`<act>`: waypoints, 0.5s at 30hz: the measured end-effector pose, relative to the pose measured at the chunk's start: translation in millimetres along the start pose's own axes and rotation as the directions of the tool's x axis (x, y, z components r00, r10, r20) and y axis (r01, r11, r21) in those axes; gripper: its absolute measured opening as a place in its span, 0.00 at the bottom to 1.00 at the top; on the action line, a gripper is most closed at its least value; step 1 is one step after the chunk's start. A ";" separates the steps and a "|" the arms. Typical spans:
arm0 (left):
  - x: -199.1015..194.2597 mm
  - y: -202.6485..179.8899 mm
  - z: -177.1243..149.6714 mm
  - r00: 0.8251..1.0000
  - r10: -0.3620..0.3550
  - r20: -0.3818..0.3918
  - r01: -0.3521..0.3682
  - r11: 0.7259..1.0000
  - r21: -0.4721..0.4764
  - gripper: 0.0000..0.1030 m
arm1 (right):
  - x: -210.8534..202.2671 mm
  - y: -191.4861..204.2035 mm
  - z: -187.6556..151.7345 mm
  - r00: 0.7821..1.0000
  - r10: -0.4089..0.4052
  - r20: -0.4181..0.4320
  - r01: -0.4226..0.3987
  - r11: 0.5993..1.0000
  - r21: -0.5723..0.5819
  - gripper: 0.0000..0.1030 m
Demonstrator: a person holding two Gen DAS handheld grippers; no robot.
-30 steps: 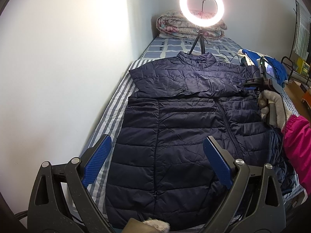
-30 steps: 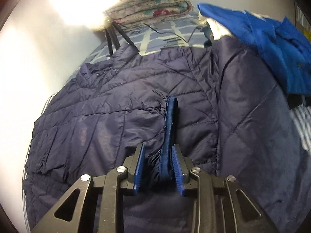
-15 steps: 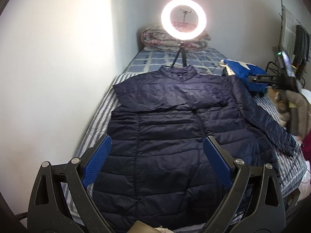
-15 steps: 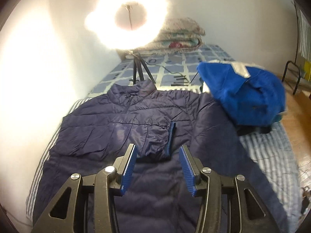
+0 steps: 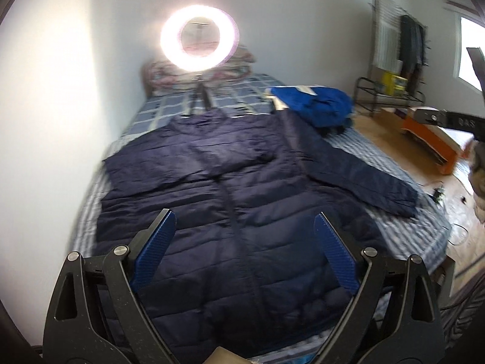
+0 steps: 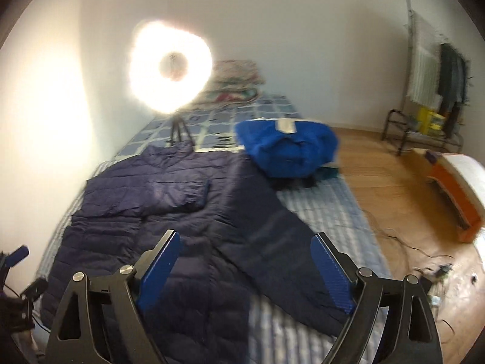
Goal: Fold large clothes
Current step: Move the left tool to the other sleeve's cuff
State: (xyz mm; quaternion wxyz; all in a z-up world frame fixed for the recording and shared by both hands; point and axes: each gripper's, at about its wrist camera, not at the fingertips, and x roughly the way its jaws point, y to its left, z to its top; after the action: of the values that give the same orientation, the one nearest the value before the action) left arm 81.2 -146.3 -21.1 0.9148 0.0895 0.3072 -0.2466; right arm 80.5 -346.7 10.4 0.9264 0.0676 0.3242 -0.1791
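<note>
A large navy quilted jacket point(image 5: 230, 212) lies flat, front up, on the striped bed point(image 5: 406, 230). Its left sleeve point(image 6: 151, 194) is folded across the chest, and its right sleeve point(image 6: 272, 236) stretches out over the bedsheet toward the bed's edge. My left gripper point(image 5: 245, 257) hovers open above the jacket's hem with nothing between its blue pads. Held high over the jacket, my right gripper point(image 6: 245, 270) has its jaws still opening and holds nothing. Its body shows at the right edge of the left wrist view.
A lit ring light point(image 5: 198, 38) on a tripod stands on the bed behind the collar. A blue garment point(image 6: 288, 148) is heaped at the bed's right side, folded quilts point(image 6: 236, 82) at the head. A wall runs along the left, wooden floor point(image 6: 394, 194) with cables and an orange box point(image 6: 454, 200) right.
The right gripper let go of the left sleeve's cuff on the chest, opened wide and pulled up and back. The left gripper drew back a little, still open. The right sleeve came into view, spread out.
</note>
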 end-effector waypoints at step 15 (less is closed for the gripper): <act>47.0 -162.9 -4.2 0.938 -0.315 -0.149 0.343 0.908 0.242 0.83 | -40.9 -123.4 -71.7 0.966 -0.248 -0.072 0.258 0.927 0.271 0.89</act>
State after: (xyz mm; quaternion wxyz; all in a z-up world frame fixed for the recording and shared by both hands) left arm 28.9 -304.1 -55.0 0.8222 0.1707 0.3304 -0.4309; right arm -36.9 -432.0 -21.2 0.8708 0.1580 0.3186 -0.3393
